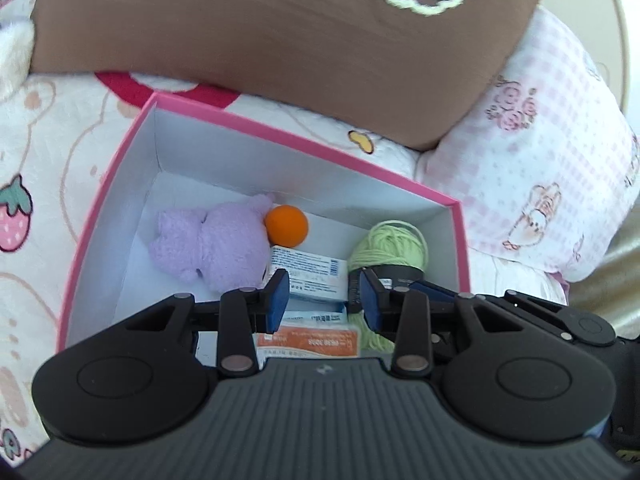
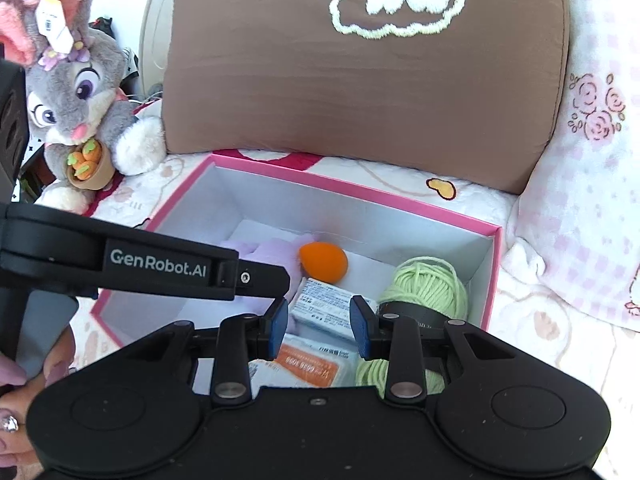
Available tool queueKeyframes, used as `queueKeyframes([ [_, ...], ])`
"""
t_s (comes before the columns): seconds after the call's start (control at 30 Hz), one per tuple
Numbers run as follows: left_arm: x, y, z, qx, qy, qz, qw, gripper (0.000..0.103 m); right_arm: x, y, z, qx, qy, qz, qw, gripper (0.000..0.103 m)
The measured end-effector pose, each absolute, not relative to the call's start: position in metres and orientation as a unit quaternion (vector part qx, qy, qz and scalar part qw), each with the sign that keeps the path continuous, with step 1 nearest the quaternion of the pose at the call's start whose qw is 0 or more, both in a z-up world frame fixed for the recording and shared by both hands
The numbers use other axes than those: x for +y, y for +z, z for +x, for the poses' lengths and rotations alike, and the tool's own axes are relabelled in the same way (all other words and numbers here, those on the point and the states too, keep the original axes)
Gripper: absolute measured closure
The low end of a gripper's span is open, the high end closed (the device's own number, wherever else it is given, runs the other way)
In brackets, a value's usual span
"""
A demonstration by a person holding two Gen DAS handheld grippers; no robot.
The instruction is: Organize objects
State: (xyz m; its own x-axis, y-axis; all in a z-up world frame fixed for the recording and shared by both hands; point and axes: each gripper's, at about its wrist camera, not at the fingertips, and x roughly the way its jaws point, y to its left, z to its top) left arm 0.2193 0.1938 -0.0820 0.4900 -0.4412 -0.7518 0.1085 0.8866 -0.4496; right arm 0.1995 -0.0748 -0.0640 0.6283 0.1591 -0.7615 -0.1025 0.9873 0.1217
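Note:
An open pink box (image 1: pixel 300 136) (image 2: pixel 352 192) with white inside walls lies on a bed. It holds a purple plush toy (image 1: pixel 216 240) (image 2: pixel 276 252), an orange ball (image 1: pixel 286 226) (image 2: pixel 323 262), a green yarn ball (image 1: pixel 390 246) (image 2: pixel 430 284) with a black band, a blue-and-white carton (image 1: pixel 308 272) (image 2: pixel 332 308) and an orange-labelled packet (image 1: pixel 308 344) (image 2: pixel 308 368). My left gripper (image 1: pixel 324 280) hovers over the box's near side, blue pads apart, nothing between them. My right gripper (image 2: pixel 319 308) hovers beside it, also open and holding nothing.
A brown cushion (image 1: pixel 280 28) (image 2: pixel 360 80) leans behind the box. A grey bunny plush (image 2: pixel 80 92) sits at the far left. A pink checked pillow (image 1: pixel 540 180) (image 2: pixel 592 160) lies to the right. The left gripper's arm (image 2: pixel 160 264) and a hand (image 2: pixel 24 400) cross the right view.

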Motion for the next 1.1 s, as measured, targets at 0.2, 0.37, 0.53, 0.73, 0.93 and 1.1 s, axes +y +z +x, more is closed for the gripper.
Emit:
queueKeyframes([
  [0.2,0.193,-0.063,0.198,0.466,-0.176,-0.177,0.849,0.062,-0.08,-0.046,0.178,0.41,0.068,0.044,0.909,0.063],
  [0.37,0.184,-0.042,0.179,0.454,-0.168,-0.148,0.862,0.061,-0.083,-0.033,0.155,0.401,0.044,0.032,0.914,0.061],
  [0.53,0.181,-0.024,0.155,0.438,-0.174,-0.146,0.87,0.057,-0.089,-0.017,0.127,0.39,0.043,0.028,0.919,0.057],
  [0.73,0.169,-0.017,0.122,0.44,-0.17,-0.118,0.874,0.055,-0.099,-0.003,0.095,0.378,0.031,0.037,0.925,0.053],
  [0.93,0.156,0.004,0.089,0.417,-0.164,-0.094,0.889,0.055,-0.113,0.007,0.057,0.368,0.023,0.042,0.929,0.05],
  [1.1,0.149,0.015,0.065,0.411,-0.171,-0.08,0.892,0.051,-0.129,0.016,0.028,0.353,0.004,0.052,0.934,0.044],
])
